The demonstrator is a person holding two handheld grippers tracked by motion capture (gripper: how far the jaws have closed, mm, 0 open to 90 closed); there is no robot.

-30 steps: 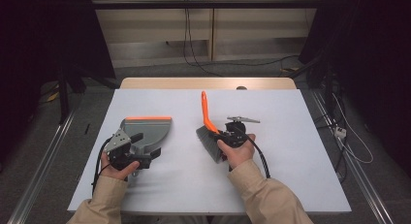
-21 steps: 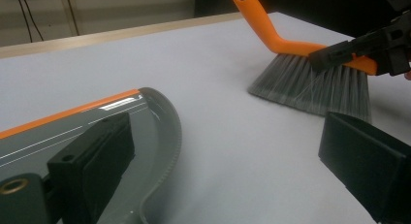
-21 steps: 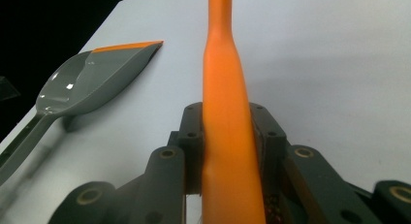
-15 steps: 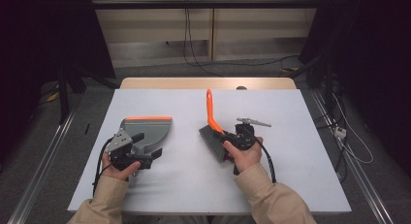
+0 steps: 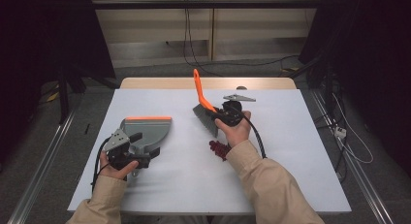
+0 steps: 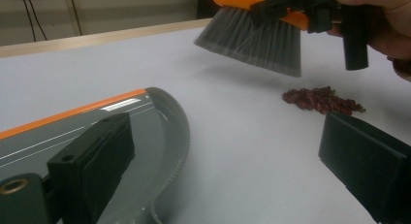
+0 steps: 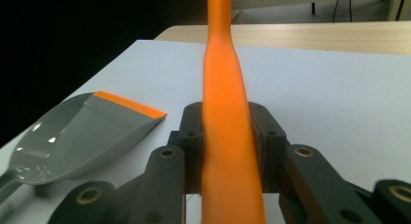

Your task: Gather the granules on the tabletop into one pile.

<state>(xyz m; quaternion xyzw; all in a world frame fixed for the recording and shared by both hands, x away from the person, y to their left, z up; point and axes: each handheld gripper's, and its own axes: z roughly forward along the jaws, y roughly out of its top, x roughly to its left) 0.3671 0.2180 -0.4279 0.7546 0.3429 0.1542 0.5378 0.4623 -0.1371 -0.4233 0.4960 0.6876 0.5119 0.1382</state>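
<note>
A grey dustpan (image 5: 148,129) with an orange front edge lies flat on the white table (image 5: 291,151), left of centre. My left gripper (image 5: 144,149) sits at its near end, open; in the left gripper view (image 6: 232,151) one jaw stands over the dustpan (image 6: 140,122) and the other over bare table. My right gripper (image 5: 224,116) is shut on the orange handle (image 7: 224,103) of a hand brush, whose grey bristles (image 5: 206,120) hang above the table. A small pile of dark red bits (image 5: 219,147) lies beside the right wrist, also seen past the bristles (image 6: 257,40) as the pile (image 6: 322,99).
The table's wooden far edge (image 5: 208,83) runs behind the brush. Cables (image 5: 349,146) and a metal rail lie on the floor to the right. The dustpan (image 7: 72,136) lies left of the held handle.
My right gripper has carried the brush away from the person and slightly left, uncovering the red pile by the wrist. The left gripper and dustpan have stayed put.
</note>
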